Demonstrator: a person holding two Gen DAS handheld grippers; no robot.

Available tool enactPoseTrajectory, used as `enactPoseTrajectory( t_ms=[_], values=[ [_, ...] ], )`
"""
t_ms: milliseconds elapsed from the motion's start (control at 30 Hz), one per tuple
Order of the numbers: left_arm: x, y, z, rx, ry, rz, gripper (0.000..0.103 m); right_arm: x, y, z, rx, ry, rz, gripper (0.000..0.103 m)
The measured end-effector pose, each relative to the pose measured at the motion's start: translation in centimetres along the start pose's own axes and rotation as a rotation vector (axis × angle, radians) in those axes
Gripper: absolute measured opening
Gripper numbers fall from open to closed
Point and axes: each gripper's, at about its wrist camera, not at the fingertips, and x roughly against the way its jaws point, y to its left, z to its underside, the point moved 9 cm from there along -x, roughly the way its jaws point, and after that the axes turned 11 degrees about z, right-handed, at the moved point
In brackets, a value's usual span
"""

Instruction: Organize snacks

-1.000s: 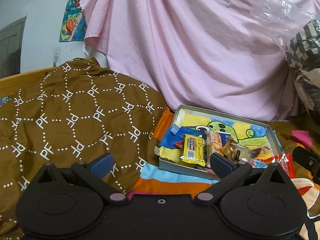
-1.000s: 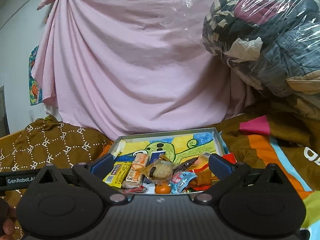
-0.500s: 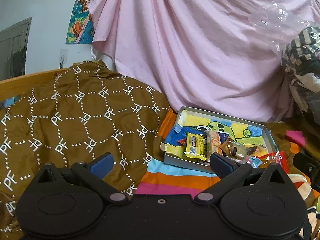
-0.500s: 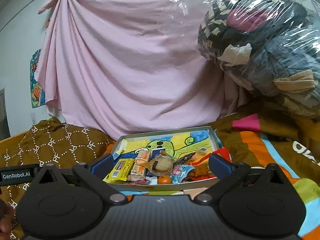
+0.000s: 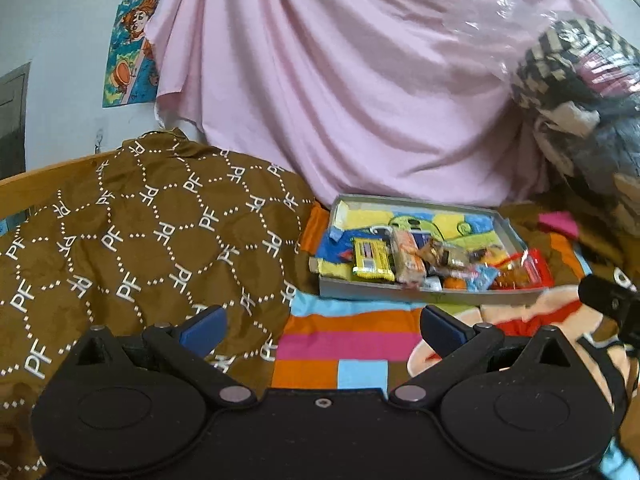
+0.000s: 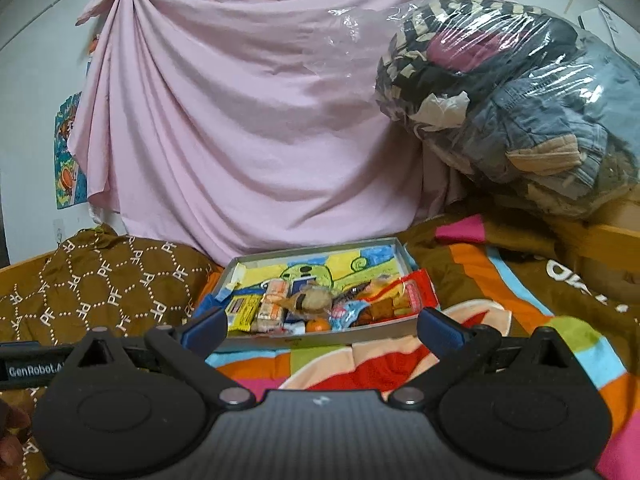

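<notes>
A grey shallow box [image 5: 420, 293] [image 6: 320, 336] with a cartoon picture inside lies on the bed. Several snacks lie in its near half: a yellow bar [image 5: 371, 261] [image 6: 240, 312], an orange wafer pack [image 5: 407, 255] [image 6: 273, 307], a small orange [image 6: 318, 325], a red packet [image 5: 527, 270] [image 6: 414, 294]. My left gripper [image 5: 322, 326] is open and empty, hovering in front of the box and to its left. My right gripper [image 6: 320, 324] is open and empty, just short of the box's near wall. Its edge shows in the left wrist view [image 5: 610, 300].
A brown patterned quilt [image 5: 140, 248] [image 6: 108, 280] is heaped left of the box. A striped colourful blanket [image 5: 344, 344] [image 6: 520, 300] covers the bed. A pink sheet [image 6: 248, 120] hangs behind. A plastic-wrapped bundle of clothes [image 6: 512, 96] sits at the back right.
Both grippers have drawn back from the box and risen a little; the box looks smaller and farther. More striped blanket shows before it. Both stay open and empty.
</notes>
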Motion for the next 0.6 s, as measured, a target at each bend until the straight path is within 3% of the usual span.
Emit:
enactPoseTrajectory(
  t_ms=[267, 600],
  values=[
    [1.0, 0.9, 2.8, 0.021, 0.001, -0.004, 0.102, 1.1, -0.1, 2.8, 0.024, 0.030, -0.017, 0.103],
    [0.5, 1.6, 3.3, 0.030, -0.033, -0.023, 0.102, 0.4, -0.3, 4.8, -0.004, 0.057, -0.041, 0.103]
  ],
)
